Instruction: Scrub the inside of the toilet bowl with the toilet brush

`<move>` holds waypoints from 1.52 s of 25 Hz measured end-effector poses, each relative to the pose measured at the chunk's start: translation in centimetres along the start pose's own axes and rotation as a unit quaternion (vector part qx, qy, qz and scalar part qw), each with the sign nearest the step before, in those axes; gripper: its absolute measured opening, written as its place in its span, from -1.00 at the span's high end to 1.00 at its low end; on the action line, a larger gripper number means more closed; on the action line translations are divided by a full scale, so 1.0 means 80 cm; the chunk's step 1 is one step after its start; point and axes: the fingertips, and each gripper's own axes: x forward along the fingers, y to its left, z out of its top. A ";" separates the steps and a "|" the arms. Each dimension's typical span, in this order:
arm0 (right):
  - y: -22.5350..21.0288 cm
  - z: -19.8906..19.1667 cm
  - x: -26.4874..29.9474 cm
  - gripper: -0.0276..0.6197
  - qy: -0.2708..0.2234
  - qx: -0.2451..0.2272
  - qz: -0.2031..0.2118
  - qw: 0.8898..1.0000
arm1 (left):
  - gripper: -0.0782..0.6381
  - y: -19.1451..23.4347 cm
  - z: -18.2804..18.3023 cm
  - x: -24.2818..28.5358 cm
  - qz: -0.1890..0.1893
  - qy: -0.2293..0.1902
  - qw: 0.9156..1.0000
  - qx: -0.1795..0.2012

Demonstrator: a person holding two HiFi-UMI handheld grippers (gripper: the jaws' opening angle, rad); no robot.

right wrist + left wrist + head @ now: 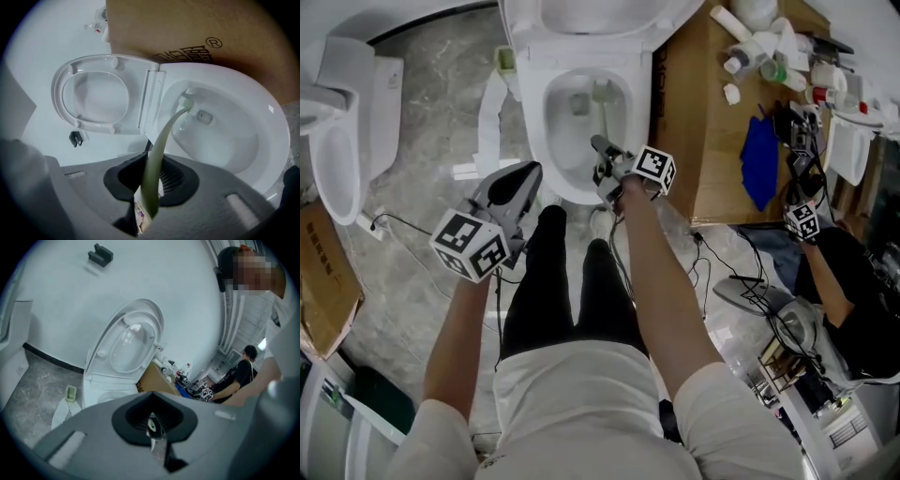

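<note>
Grey marbled floor (422,103) w/ a dark skirting strip (47,357) at the foot of a plain white wall (154,277); small black bracket (100,255) on that wall, upper left of the left gripper view. Second white toilet (347,131) at upper left of the head view, flat cardboard (323,281) below it at the left edge. Big brown cardboard box (703,141) upper right, w/ bottles (750,47) & a blue cloth (761,161) on top. Black cables (748,251) across the floor at right. Light even, soft.

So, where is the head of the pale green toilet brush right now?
In the right gripper view, the brush head sits inside the white ceramic toilet bowl, high on its rear wall near the raised seat's hinge.
</note>
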 end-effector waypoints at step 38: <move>-0.039 -0.120 -0.037 0.71 0.362 -0.317 -0.079 0.873 | 0.81 -0.041 -0.052 -0.016 0.028 -0.010 1.000 -0.007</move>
